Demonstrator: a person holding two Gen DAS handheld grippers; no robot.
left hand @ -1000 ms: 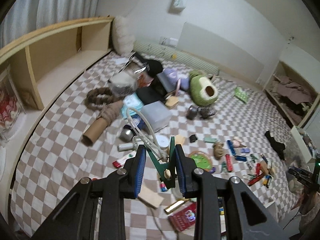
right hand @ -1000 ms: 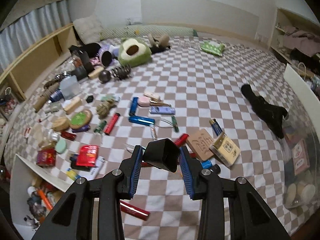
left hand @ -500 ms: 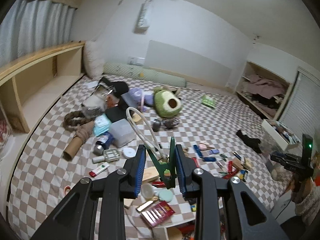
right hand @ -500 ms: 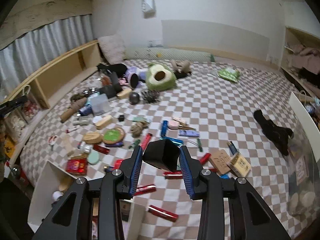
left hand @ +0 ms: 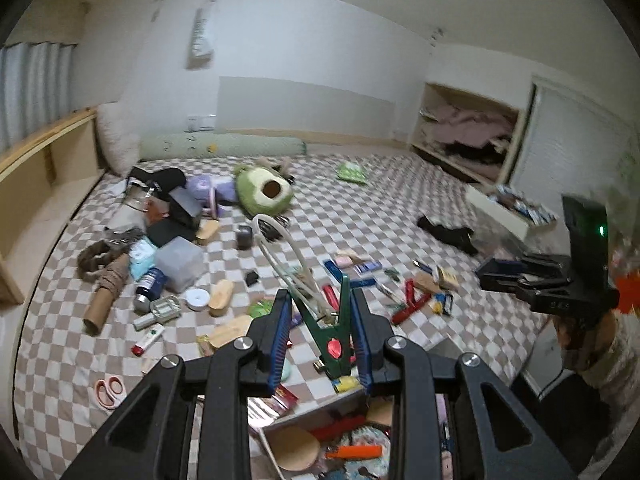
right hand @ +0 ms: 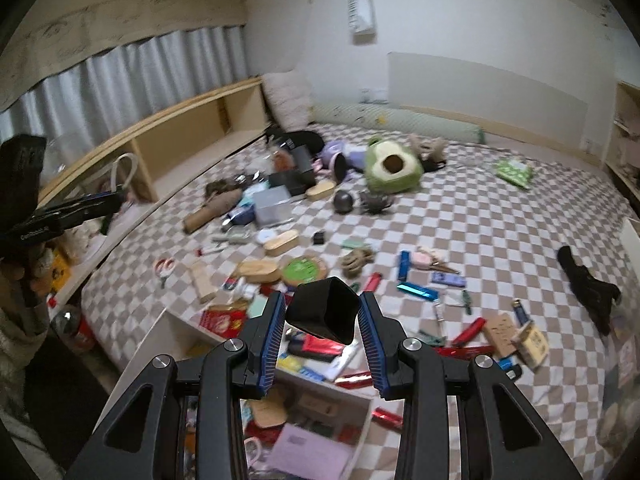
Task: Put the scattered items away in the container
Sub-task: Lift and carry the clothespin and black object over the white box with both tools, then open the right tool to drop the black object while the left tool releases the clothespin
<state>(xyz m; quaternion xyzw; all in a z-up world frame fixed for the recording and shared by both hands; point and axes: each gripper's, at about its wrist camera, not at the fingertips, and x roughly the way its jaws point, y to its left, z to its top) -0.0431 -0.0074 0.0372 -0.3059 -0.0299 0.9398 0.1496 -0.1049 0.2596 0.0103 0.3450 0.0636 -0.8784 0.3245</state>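
**Both loads lifted clear and brought back over the box**

Each gripper has come up and away from the checked mattress over the last second — the clutter that filled the views a moment ago now lies lower and farther off, and the white box has slid in under both sets of jaws.

The left gripper is closed to a narrow gap on a green clip, its blue pads pressing the clip's two handles; a loop of white cord trails forward from the clip's mouth. The right gripper is pinched just as firmly on a small black box, held tilted with one corner up. Neither grip has changed in that second.

In the left view the open box shows below the jaws with a wooden disc and an orange lighter already inside; in the right view its rim sits directly beneath the held black box.

So the pick-up looks finished and the carry nearly so — what remains, by my reading, is to lower each hand over the opening and let go. The cord is the awkward part: it may drape over the rim. Plenty still lies scattered, among it the avocado plush, the scissors and the blue lighter.
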